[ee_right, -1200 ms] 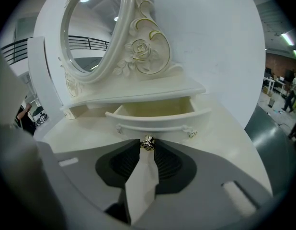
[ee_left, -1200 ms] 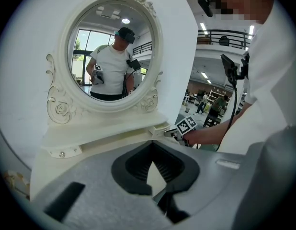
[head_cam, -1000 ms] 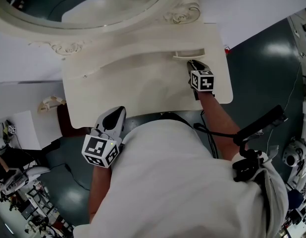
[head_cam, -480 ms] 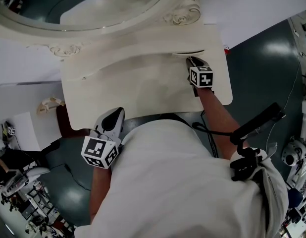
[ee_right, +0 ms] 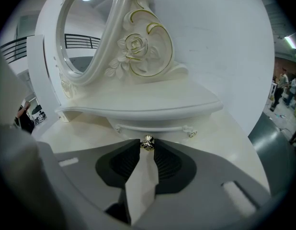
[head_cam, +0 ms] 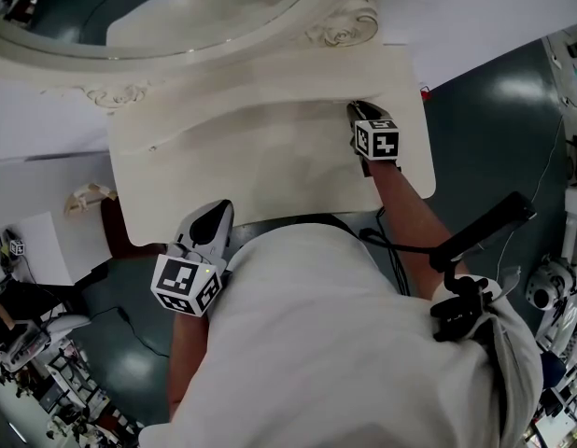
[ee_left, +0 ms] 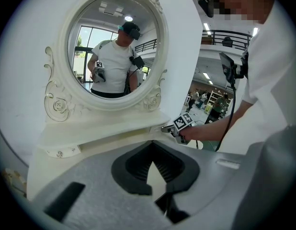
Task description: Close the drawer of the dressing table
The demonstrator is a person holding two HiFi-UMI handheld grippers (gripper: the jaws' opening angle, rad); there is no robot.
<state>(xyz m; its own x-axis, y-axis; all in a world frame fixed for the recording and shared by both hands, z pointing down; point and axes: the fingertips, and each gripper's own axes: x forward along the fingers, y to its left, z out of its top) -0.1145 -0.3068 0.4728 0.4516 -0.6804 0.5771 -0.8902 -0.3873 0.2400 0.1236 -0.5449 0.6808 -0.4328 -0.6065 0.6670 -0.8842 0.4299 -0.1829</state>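
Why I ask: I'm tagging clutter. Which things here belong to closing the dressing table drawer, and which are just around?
In the job:
- drawer
- its knob, pinched in the right claw
- dressing table

Just about:
- mirror
- left claw, shut and empty, off the table's front edge
- equipment on the floor

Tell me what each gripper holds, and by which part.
The right gripper pinches the drawer knob between its jaw tips. The left gripper holds nothing, and its jaws are together.
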